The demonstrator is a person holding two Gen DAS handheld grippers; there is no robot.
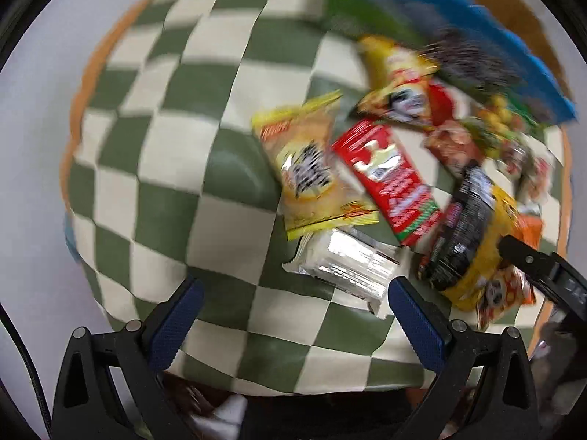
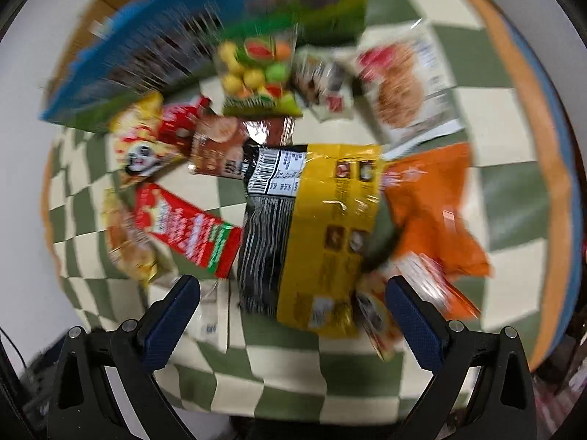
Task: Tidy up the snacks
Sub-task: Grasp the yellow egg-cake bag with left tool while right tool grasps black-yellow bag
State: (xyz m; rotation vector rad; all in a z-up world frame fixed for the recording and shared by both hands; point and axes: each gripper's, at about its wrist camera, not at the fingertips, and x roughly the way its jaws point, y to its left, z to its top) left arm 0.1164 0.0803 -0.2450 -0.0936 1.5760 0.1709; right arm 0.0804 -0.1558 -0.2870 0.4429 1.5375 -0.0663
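Risk 1: both views are motion-blurred; closing on a packet now could, in my judgement, catch 2 overlapping wrappers at once.
Risk 2: the glossy black-and-yellow foil snack bag [image 2: 312, 227] overlaps the crumpled orange foil packet [image 2: 436, 212] and a small panda-print packet under its near corner; lifting it probably drags those along.
Risk 3: the silver-white foil wafer wrapper [image 1: 345, 267] looks slick and flat; a shallow pinch may slip off.
Left gripper [image 1: 293, 293]: jaws apart, nothing held.
Right gripper [image 2: 293, 293]: jaws apart, nothing held.
Snack position, left: the wafer wrapper lies just ahead of the fingertips, nearer the right-hand pad, on the green-and-cream checked tablecloth [image 1: 176, 139].
Snack position, right: the black-and-yellow bag's near end lies between the open fingers; contact cannot be told.
Background: the blue-and-green printed cardboard box [image 2: 205, 33] stands behind the pile.
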